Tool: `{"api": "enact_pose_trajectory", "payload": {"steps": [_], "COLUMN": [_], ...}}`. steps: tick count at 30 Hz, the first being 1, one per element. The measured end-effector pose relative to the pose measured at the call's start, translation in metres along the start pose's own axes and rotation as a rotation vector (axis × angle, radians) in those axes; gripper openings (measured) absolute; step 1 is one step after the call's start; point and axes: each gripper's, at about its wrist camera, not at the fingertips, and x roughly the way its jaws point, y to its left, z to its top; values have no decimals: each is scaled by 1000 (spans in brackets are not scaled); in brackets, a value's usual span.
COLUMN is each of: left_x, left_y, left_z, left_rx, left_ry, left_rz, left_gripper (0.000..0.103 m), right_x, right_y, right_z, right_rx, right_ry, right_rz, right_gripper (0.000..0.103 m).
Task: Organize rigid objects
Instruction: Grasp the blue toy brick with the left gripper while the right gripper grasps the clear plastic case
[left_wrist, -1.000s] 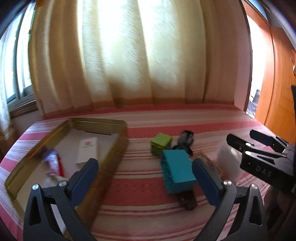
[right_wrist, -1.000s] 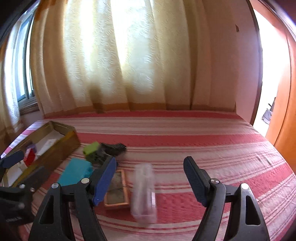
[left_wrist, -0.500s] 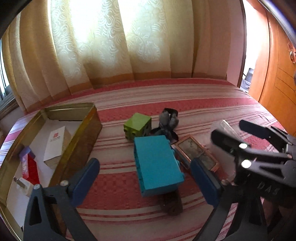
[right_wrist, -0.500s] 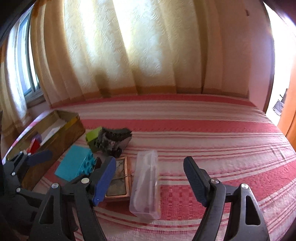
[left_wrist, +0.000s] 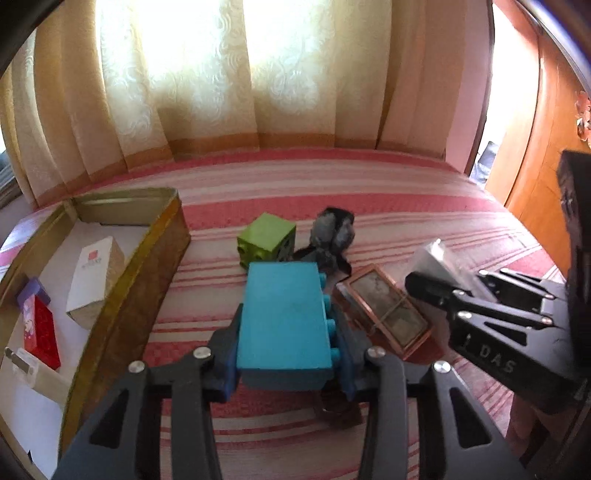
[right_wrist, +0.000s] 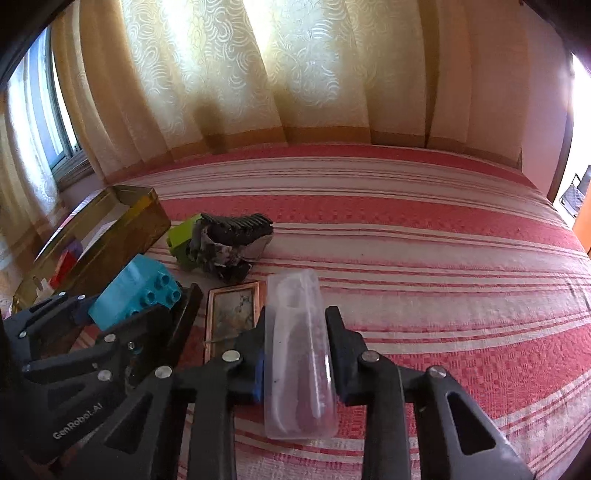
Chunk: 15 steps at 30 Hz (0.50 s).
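My left gripper (left_wrist: 288, 354) is shut on a big turquoise toy brick (left_wrist: 284, 317), which lies on the striped red bedspread; the brick also shows in the right wrist view (right_wrist: 136, 295). My right gripper (right_wrist: 297, 350) is shut on a clear plastic case (right_wrist: 299, 350), seen from the left wrist view too (left_wrist: 443, 266). A green toy brick (left_wrist: 267, 242), a dark grey crumpled object (left_wrist: 332, 236) and a copper-framed picture (left_wrist: 384, 310) lie just beyond the brick.
An open gold tin (left_wrist: 147, 266) stands at the left, holding a white box (left_wrist: 94, 280), a red box (left_wrist: 40, 332) and small items. Curtains hang behind the bed. A small dark object (left_wrist: 340, 410) lies under my left gripper.
Both grippers moved forward and down and went from open to shut, the left on the turquoise brick, the right on the clear case.
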Motion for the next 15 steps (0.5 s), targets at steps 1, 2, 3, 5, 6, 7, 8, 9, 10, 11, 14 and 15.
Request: {"api": "enact_pose_trajectory", "payload": {"steps": [1,2,3,5,6,7,8,9,10,11,14,15], "left_x": [-2,-5,-10,-13,-15,-18,-21,-23,-26,-28,-38,-42], "left_y": [0,-2,-3,-3,-3,-3,-2,-1,0,1,2,2], "left_z": [0,-1,-1,-1,-1,-2,-2,-2,-2,-2,-4,-5], "left_rx": [4,10,16,20,20,18,16,13,10,8,1,-1], "left_ry": [-12,-30,-53,-77,-89,-104,-117,-129,-148,-160,-214,-234], "left_rz": [4,11,20,27,34,38,39,42,48,50,61,63], "left_gripper": [41,41,41,41,41,41,41,41,41,41,41,41], "right_x": [-2,-4,-8,-18,-21,-25,-28,-31,-33,-36,-44,-48], "right_y": [0,0,0,3,4,6,8,9,9,10,10,9], "right_z": [0,0,-1,-2,-3,-4,-4,-5,-6,-6,-8,-9], "right_rx": [1,1,-1,-14,-19,-27,-33,-39,-42,-45,-45,-43], "right_ry": [-10,-23,-42,-93,-112,-132,-148,-166,-178,-192,-236,-254], "right_rz": [2,2,1,-2,-13,-18,-19,-25,-24,-17,-1,5], "right_gripper": [28,28,28,28,28,28,27,28,28,27,28,27]}}
